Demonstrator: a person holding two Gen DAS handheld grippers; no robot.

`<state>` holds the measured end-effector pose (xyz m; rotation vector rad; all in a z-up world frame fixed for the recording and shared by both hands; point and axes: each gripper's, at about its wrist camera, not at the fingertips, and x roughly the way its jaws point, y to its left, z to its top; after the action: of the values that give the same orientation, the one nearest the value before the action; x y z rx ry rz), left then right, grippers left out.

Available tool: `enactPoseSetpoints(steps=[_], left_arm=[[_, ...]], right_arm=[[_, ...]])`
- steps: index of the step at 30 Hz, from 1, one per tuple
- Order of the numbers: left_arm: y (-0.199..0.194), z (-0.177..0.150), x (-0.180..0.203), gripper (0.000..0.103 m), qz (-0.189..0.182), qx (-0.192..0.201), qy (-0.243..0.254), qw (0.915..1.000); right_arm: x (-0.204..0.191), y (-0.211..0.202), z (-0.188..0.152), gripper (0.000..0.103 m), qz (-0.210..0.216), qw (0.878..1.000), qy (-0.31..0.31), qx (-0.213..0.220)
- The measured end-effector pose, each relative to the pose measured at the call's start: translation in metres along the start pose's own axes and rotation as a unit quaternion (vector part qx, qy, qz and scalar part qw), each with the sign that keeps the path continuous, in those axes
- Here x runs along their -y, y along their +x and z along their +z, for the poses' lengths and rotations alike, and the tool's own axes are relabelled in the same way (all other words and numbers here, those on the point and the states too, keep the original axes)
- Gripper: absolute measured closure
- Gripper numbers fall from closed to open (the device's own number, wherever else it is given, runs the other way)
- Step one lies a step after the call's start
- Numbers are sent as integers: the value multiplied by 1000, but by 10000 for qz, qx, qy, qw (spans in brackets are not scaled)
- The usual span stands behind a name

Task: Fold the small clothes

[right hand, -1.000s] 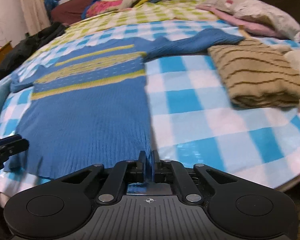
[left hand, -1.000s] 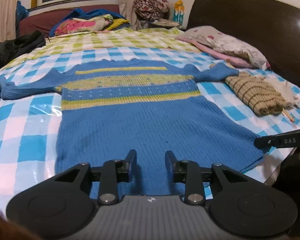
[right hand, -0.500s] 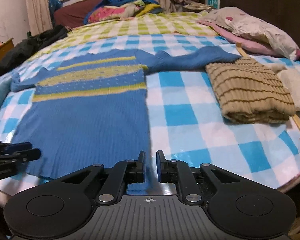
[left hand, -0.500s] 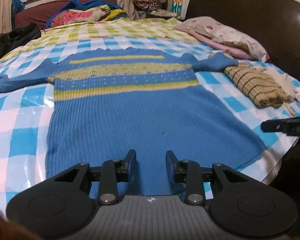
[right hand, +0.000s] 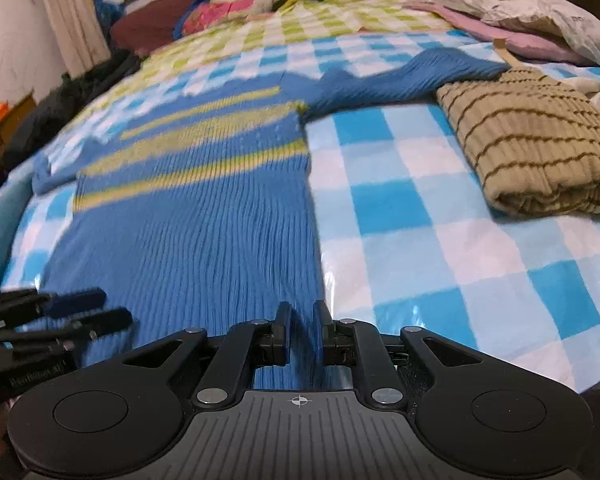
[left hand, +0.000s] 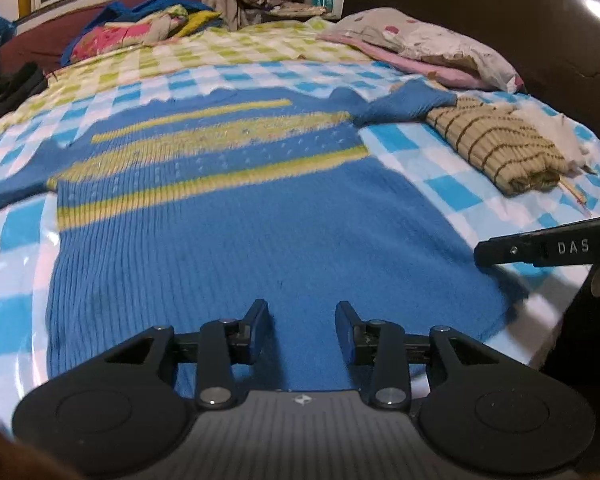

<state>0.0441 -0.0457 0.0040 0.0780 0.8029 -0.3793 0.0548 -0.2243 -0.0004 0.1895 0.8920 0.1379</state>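
A blue knit sweater with yellow stripes lies flat, sleeves spread, on the blue-and-white checked bed cover. My left gripper hovers over the middle of the sweater's near hem. Its jaws are opening and nothing is between them. My right gripper is at the hem's right corner of the sweater. Its jaws are opening a narrow gap, with blue knit showing below them and no grip on it. Each gripper shows in the other's view: the right gripper at the right edge, the left gripper at the lower left.
A folded beige striped sweater lies to the right, touching the blue sleeve's end. Pillows rest against the dark headboard. Bright clothes are piled at the far side. The bed's near edge runs just below the hem.
My right gripper was shut a second ago and now stands slightly apart. My left gripper slid along the hem and its jaws widened a little. The sweater stayed flat.
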Motion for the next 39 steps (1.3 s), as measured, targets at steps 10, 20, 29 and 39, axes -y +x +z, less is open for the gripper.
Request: enactPoseSetpoints(steps=[10, 20, 29, 39], left_arm=[[26, 39, 10, 59, -167, 144, 71, 9997], [74, 93, 19, 54, -238, 350, -33, 9991], [117, 129, 9, 51, -116, 481, -407, 9979], [135, 137, 9, 50, -163, 640, -501, 9966]], right_arm=[[20, 13, 41, 74, -105, 9989, 324, 315], [64, 44, 125, 68, -560, 9939, 688, 650], [108, 93, 216, 56, -1161, 9809, 1179, 1025], [128, 159, 255, 51, -1941, 9710, 1221, 676]])
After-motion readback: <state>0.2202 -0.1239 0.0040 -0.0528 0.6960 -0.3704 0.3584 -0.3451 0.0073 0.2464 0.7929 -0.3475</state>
